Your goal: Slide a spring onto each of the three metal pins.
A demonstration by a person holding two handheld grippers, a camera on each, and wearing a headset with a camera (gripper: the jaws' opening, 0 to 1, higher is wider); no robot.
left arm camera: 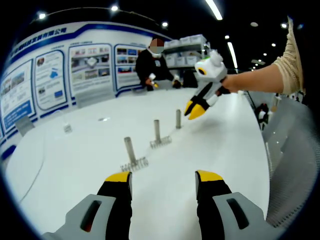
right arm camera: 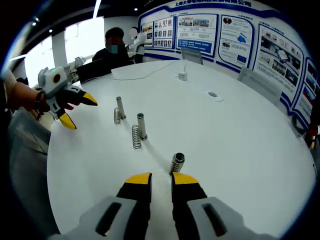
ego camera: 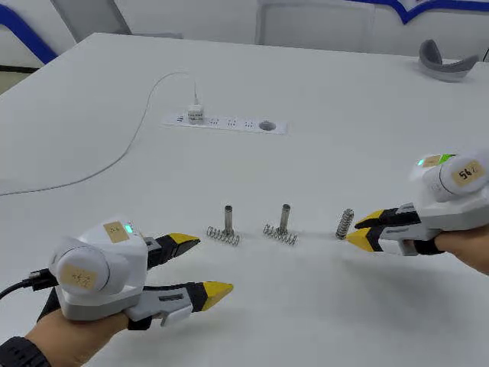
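near and left of the left pin [ego camera: 228,218], the left gripper [ego camera: 208,265] gapes wide and would best pinch the lying spring [ego camera: 222,236] at one end, stand it upright and thread it down, while the right gripper [ego camera: 356,231] sits narrow and empty.

The head view looked down on the white table [ego camera: 344,321] from above. Each gripper view sat low and faced the other. All shared the pins [ego camera: 284,218] mid-frame.

A white table [ego camera: 344,153] holds three metal pins standing in a row. A first spring [ego camera: 222,236] lies flat by the left pin [ego camera: 228,219], a second spring [ego camera: 280,235] lies by the middle pin [ego camera: 285,217], and a third spring [ego camera: 345,223] sits around the right pin [right arm camera: 178,159]. Farther back lie a power strip [ego camera: 229,123], its white cord [ego camera: 130,149] and a grey curved thing [ego camera: 445,63]
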